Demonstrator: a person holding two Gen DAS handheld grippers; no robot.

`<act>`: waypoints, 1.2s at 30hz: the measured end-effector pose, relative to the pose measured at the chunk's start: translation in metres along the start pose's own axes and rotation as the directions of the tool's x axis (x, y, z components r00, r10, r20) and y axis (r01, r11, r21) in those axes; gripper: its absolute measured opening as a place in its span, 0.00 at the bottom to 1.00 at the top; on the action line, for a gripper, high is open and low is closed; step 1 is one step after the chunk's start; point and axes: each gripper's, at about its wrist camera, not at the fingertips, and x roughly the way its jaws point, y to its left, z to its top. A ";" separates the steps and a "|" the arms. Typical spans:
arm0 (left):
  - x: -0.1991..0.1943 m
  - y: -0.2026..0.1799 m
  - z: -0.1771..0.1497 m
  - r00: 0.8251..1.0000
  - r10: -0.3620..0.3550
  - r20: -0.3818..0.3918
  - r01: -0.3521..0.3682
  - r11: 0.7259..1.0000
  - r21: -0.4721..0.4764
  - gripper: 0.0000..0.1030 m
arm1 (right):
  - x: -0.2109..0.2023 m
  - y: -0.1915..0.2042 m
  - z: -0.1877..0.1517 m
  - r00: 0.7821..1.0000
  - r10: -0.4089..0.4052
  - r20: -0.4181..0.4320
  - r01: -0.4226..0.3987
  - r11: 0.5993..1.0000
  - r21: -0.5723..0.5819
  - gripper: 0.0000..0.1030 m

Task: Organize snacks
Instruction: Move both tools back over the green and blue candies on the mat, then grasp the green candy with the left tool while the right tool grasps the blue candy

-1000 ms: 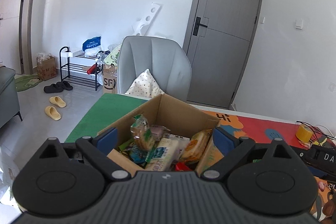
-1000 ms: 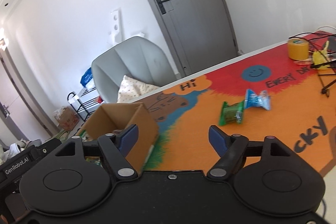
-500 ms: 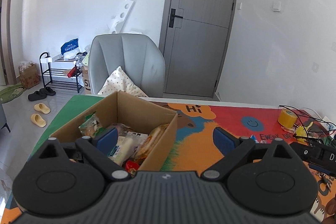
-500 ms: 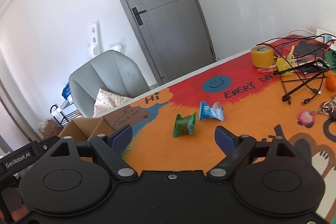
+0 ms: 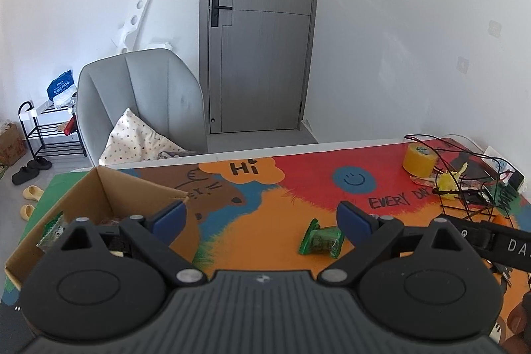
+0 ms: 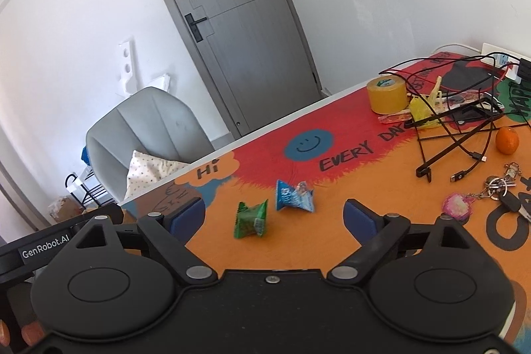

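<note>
A green snack packet (image 6: pixel 250 219) and a blue one (image 6: pixel 293 196) lie side by side on the colourful table mat (image 6: pixel 332 238). My right gripper (image 6: pixel 273 216) hovers just short of them, its jaws opening, with nothing pressed between the pads. In the left wrist view the green packet (image 5: pixel 320 241) shows by the right finger of my left gripper (image 5: pixel 260 216), which is open and empty. The cardboard box (image 5: pixel 99 188) stands at the left with several snacks (image 5: pixel 51 229) inside, partly hidden behind the gripper body.
A yellow tape roll (image 6: pixel 386 95), tangled black cables (image 6: pixel 464 121), an orange (image 6: pixel 507 140) and keys (image 6: pixel 497 188) crowd the table's right side. A grey chair (image 5: pixel 139 102) with a cushion stands beyond the far edge, in front of a door.
Both views have swung to the right. The box has slid to the left edge of the left view. The two packets now sit between the right fingers, whose jaws stand wider.
</note>
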 end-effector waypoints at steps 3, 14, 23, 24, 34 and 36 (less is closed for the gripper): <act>0.016 -0.010 0.007 1.000 -0.004 -0.019 0.004 1.000 0.015 0.94 | 0.008 -0.007 0.006 1.000 -0.009 -0.010 0.009 1.000 0.007 0.88; 0.088 -0.031 0.001 0.992 -0.009 -0.128 0.011 1.000 0.017 0.93 | 0.051 -0.023 0.015 0.997 -0.025 -0.069 0.029 0.998 0.056 0.82; 0.135 -0.036 -0.017 0.980 -0.006 -0.199 0.005 1.000 -0.002 0.93 | 0.101 -0.038 0.012 0.991 -0.006 -0.133 0.021 0.994 0.111 0.78; 0.139 -0.036 -0.019 0.979 -0.009 -0.204 0.009 1.000 -0.003 0.93 | 0.107 -0.040 0.011 0.990 0.001 -0.139 0.016 0.992 0.124 0.78; 0.169 -0.047 -0.037 0.973 -0.039 -0.226 0.040 0.999 0.000 0.92 | 0.147 -0.049 0.004 0.986 0.050 -0.158 -0.020 0.982 0.187 0.76; 0.172 -0.050 -0.039 0.976 -0.050 -0.210 0.052 0.999 0.005 0.92 | 0.145 -0.051 0.003 0.991 0.034 -0.132 -0.009 0.983 0.186 0.76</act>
